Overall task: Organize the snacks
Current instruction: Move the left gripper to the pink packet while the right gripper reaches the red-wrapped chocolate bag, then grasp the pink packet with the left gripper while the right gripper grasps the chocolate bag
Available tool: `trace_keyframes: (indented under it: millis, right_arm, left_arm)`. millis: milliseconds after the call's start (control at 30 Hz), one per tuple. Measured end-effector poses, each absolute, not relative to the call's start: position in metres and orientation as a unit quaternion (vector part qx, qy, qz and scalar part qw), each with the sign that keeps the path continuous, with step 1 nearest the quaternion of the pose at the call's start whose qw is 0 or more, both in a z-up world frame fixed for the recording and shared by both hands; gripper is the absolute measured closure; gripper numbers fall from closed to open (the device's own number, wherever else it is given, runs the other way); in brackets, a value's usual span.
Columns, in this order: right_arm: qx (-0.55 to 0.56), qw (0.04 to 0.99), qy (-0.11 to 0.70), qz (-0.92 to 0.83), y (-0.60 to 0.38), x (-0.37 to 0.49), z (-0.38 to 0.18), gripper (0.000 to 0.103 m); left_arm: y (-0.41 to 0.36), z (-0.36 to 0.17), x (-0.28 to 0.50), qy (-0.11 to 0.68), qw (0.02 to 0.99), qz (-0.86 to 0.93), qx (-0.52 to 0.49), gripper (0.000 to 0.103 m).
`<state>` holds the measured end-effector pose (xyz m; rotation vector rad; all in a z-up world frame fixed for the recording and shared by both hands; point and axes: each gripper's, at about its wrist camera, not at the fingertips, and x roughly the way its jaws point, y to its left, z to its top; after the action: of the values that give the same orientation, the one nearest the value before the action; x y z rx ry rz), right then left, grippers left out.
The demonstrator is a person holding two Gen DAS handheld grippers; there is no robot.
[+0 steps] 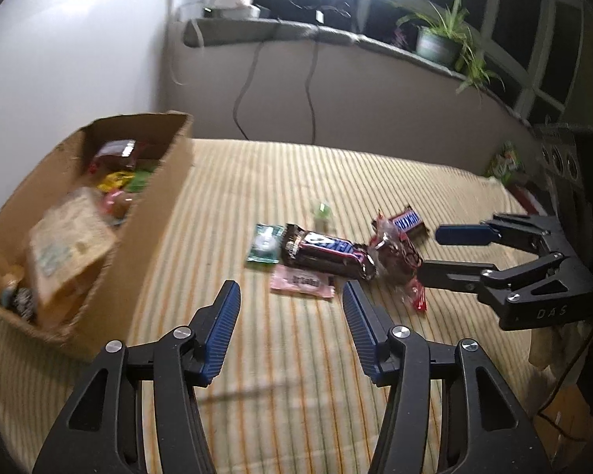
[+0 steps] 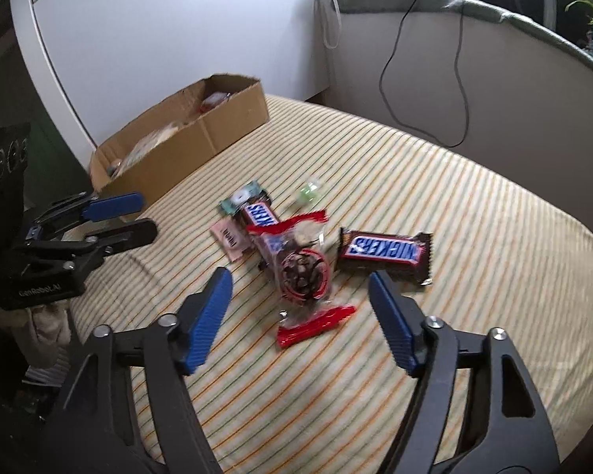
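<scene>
Pictured above a striped bed: right tool [image 2: 300,280] spread wide and empty, poised just short of the clear red-ended snack bag [image 2: 302,272], long axis running straight away between its fingers; left tool [image 1: 291,296] likewise open, farther off, nearer the cardboard box [image 1: 146,233].

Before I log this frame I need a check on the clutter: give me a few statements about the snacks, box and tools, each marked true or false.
1. Both tools, left and right, hold nothing. True.
2. The cardboard box is empty. False: it already holds snacks.
3. Two Snickers bars lie on the striped cover. True.
4. The clear red-edged packet lies apart from every bar. False: it overlaps the farther one.
</scene>
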<state>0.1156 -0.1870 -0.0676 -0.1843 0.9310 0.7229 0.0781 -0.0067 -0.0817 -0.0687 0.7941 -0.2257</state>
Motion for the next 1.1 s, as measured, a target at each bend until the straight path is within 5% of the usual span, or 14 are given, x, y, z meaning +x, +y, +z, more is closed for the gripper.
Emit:
trace_keyframes:
  millis: [600, 867, 933, 1100]
  right_arm:
    - [-0.09, 0.807, 0.473, 0.342, -0.174, 0.145, -0.101, 0.042]
    - [-0.098, 0.803, 0.479, 0.342, -0.168, 0.147, -0.105, 0.06]
    - [-0.101, 0.802, 0.48, 0.341, -0.165, 0.147, -0.106, 0.064]
    - [-0.109, 0.803, 0.476, 0.34, -0.164, 0.142, -0.103, 0.066]
  left_arm:
    - [-0.034, -0.118, 0.119, 0.431, 0.892, -0.123, 0.052, 0.05]
    - [-0.038, -0.117, 0.117, 0.423, 0.895, -0.125, 0.061, 0.069]
    - [-0.04, -0.116, 0.116, 0.421, 0.896, -0.127, 0.064, 0.084]
    - [-0.035, -0.117, 0.118, 0.421, 0.896, -0.13, 0.044, 0.097]
